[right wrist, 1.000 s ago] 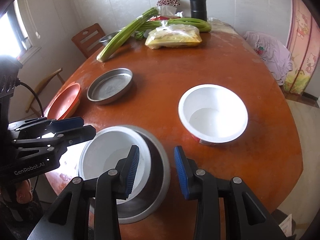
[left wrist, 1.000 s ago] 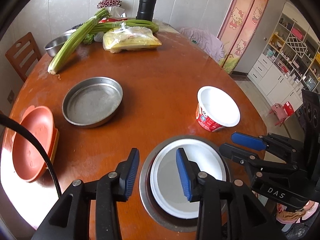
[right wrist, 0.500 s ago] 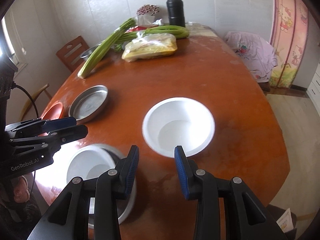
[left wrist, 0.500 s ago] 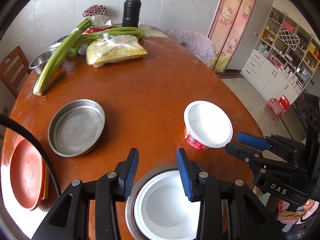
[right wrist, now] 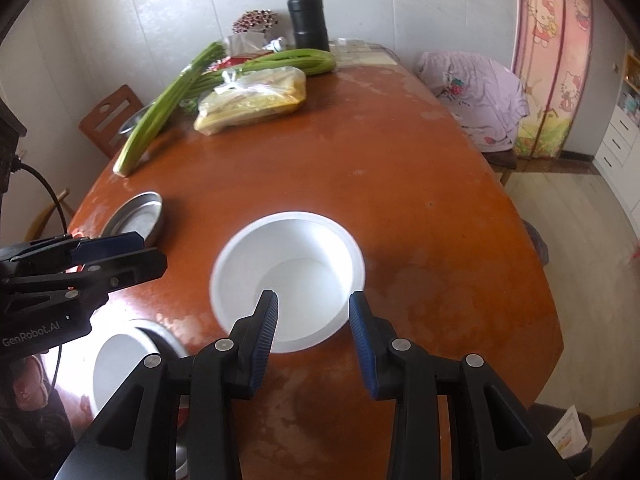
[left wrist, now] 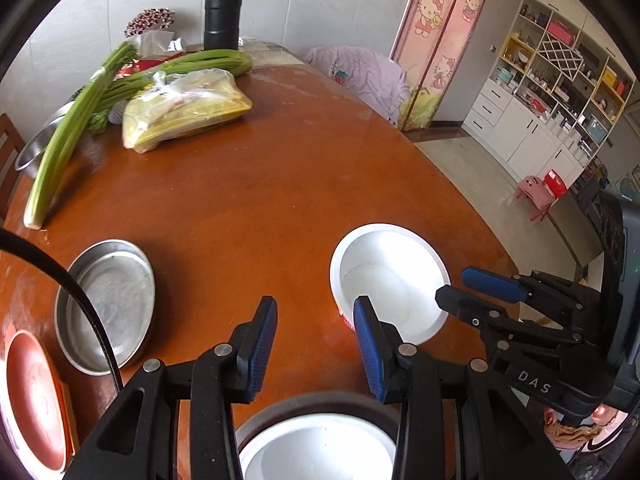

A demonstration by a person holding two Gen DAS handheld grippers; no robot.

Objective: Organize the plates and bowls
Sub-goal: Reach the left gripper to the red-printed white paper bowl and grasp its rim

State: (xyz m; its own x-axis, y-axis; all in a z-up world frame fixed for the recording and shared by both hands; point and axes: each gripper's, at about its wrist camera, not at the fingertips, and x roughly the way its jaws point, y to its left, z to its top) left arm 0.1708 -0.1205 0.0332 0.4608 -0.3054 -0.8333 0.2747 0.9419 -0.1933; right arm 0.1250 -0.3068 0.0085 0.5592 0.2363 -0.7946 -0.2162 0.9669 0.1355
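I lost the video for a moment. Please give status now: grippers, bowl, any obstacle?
Both grippers open, empty. Right gripper at near rim of white bowl, not gripping. Left gripper above table. Nothing in the way.

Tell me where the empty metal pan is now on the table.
The metal pan lies at the table's left edge, beside the orange plate, below the celery; the right view shows it beyond the left claw.

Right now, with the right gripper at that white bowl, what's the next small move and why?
Probably ease the right gripper forward and down until the near rim of the white paper bowl sits between its open fingers, then close. The bowl stands alone, while another white bowl already rests in the metal pan.
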